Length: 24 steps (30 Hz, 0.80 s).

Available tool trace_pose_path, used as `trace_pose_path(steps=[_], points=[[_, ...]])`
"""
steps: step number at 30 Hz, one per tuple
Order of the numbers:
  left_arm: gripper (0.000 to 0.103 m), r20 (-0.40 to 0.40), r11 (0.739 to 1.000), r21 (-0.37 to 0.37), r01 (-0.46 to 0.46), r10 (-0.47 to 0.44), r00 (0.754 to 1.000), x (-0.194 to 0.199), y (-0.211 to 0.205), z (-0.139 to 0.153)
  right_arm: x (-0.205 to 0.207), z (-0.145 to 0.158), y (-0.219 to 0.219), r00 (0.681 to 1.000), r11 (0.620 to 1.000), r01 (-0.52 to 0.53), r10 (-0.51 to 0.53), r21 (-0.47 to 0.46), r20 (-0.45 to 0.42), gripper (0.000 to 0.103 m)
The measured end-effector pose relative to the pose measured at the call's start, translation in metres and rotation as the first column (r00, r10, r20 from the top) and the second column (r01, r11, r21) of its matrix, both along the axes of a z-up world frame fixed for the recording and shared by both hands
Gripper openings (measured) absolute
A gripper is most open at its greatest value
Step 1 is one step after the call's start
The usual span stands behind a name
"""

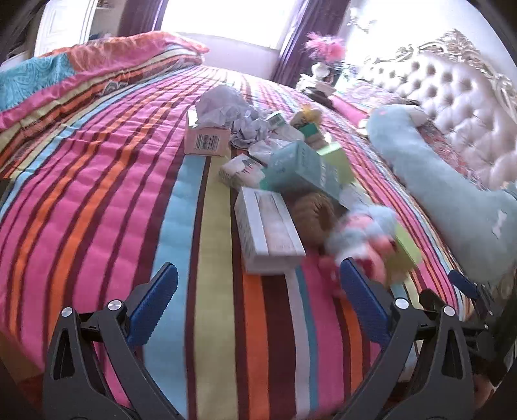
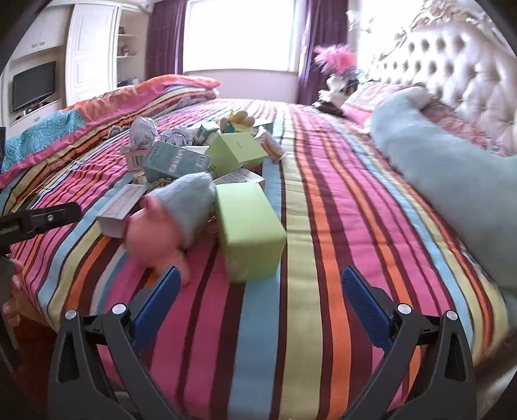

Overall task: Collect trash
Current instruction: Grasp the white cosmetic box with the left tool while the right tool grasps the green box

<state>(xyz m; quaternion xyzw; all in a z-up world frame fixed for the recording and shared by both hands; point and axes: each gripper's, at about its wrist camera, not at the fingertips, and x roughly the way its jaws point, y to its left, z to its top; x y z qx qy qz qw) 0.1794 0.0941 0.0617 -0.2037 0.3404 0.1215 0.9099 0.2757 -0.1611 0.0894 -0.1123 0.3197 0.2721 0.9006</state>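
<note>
Boxes: green box (image 2: 250, 231) looks light, crushable cardboard, so we'd pinch its short sides.
Tools: left tool (image 1: 258, 300) and right tool (image 2: 261, 299) both spread apart, empty.

Both fisheye views are flooded by daylight from the blown-out window (image 1: 223, 22), the tufted headboard (image 2: 458, 61) is washed by glare, edges are bent and vignetted, and the plush toy (image 1: 365, 236) is smeared by motion blur.
</note>
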Motion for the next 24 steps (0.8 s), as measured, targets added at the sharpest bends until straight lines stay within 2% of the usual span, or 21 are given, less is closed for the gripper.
trace_pose_path(steps=[5,10,15,17,19,20,21,22,23,24], points=[[0.097,-0.046,0.999,0.046,-0.008,0.01,0.999,0.03,0.001,-0.006,0.012,-0.004,0.005,0.999,1.0,-0.026,0.025,-0.012,-0.022,0.095],[0.097,-0.147,0.988,0.156,-0.021,0.044,0.988,0.057,-0.001,-0.019,0.031,-0.014,0.017,0.997,0.999,-0.037,0.036,-0.023,-0.064,0.095],[0.097,-0.193,0.993,0.111,-0.034,0.055,0.98,0.075,0.015,-0.028,0.044,-0.022,0.026,0.996,0.998,-0.035,0.031,-0.05,-0.082,0.095],[0.097,-0.226,0.993,0.113,-0.044,0.069,0.972,0.083,0.02,-0.031,0.049,-0.024,0.029,0.996,0.998,-0.031,0.026,-0.056,-0.086,0.095],[0.097,-0.236,0.989,0.148,-0.024,0.059,0.97,0.088,0.019,-0.033,0.053,-0.025,0.03,0.995,0.998,-0.029,0.024,-0.049,-0.096,0.094],[0.096,-0.237,0.987,0.16,-0.014,0.052,0.97,0.088,0.018,-0.034,0.054,-0.025,0.028,0.994,0.999,-0.035,0.031,-0.032,-0.108,0.084],[0.093,-0.236,0.985,0.175,0.002,0.04,0.971,0.088,0.017,-0.035,0.054,-0.025,0.026,0.989,0.999,-0.048,0.048,0.0,-0.138,0.062],[0.078,-0.235,0.98,0.198,0.012,0.035,0.971,0.087,0.016,-0.035,0.053,-0.024,0.022,0.984,0.998,-0.054,0.06,0.039,-0.169,0.051],[0.06,-0.229,0.97,0.242,0.016,0.041,0.973,0.082,0.016,-0.034,0.05,-0.023,0.02,0.984,0.998,-0.044,0.051,0.047,-0.172,0.047],[0.048,-0.219,0.968,0.249,0.014,0.042,0.975,0.08,0.018,-0.033,0.045,-0.021,0.018,0.986,0.999,-0.037,0.042,0.039,-0.161,0.047]])
